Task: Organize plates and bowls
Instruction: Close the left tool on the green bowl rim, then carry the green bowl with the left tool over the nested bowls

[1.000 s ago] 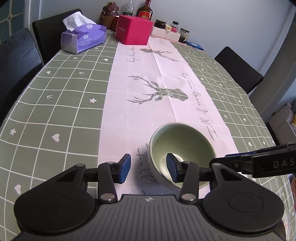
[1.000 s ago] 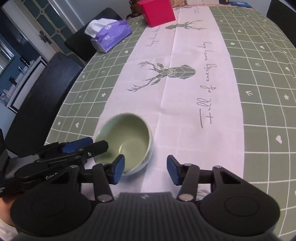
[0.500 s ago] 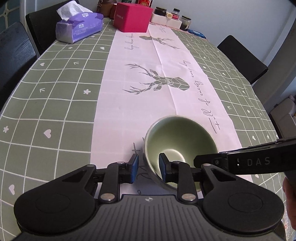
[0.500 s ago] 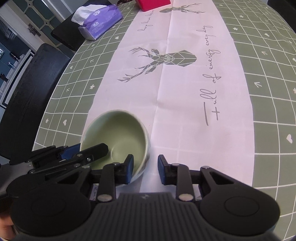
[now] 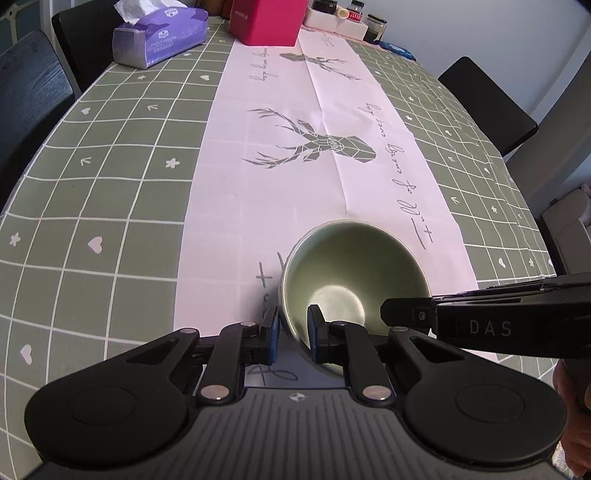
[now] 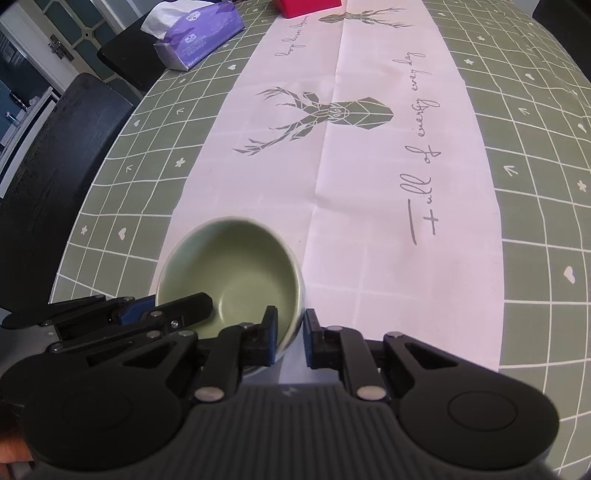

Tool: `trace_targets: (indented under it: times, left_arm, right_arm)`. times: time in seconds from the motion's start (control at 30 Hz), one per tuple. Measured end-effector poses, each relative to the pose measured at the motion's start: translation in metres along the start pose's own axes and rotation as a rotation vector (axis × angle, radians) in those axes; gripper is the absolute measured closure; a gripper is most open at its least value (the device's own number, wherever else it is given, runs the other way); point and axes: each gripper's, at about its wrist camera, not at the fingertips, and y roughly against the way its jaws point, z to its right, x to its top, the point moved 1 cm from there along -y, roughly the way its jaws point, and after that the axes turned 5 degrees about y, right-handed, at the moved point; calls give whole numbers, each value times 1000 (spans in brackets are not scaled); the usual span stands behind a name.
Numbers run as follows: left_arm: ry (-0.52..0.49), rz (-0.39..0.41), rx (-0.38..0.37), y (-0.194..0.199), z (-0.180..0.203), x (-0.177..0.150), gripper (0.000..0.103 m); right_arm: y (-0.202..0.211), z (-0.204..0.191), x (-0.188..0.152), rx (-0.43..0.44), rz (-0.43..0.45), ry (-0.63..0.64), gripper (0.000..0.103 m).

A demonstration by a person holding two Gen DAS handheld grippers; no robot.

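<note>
A pale green bowl [image 5: 354, 273] [image 6: 236, 273] stands on the pink runner near the table's front edge. My left gripper [image 5: 292, 332] straddles the bowl's left wall, one pad outside and one inside, and its jaws are closing onto the rim. On the opposite side, my right gripper [image 6: 290, 332] has the right wall between its pads, jaws likewise closing. Each gripper shows in the other's view as a black arm reaching over the bowl: the right one [image 5: 386, 314] and the left one [image 6: 192, 302]. The bowl is empty inside.
The green checked tablecloth [image 5: 110, 192] carries a pink runner with a deer print [image 5: 317, 144]. Far back stand a purple tissue box [image 5: 159, 37], a red box [image 5: 267, 18] and jars [image 5: 373, 31]. Black chairs [image 5: 487, 107] [image 6: 55, 155] flank the table.
Both grippers' jaws have narrowed from wide apart to close around the bowl's walls. Both views tipped further downward, and the bowl looks nearer and larger.
</note>
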Motion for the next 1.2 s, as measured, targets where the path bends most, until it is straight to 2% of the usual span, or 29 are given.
trace_targets:
  times: [0.27,0.43,0.8,1.2]
  left_arm:
    - [27,-70,-6,13,8,3,86]
    - [17,-115,6,35,15,11,86]
    - [-48,-124,52,94,39,15,86]
    - [-95,-120,57,135,66,-16,86]
  right_arm:
    - [15,0,-1,-16,-11,-7,95]
    - [37,-9,-2,-11,18,19,95]
    - [90,-26,-14,16,62,66,96]
    - [133,-30,-52,20,81,118,96]
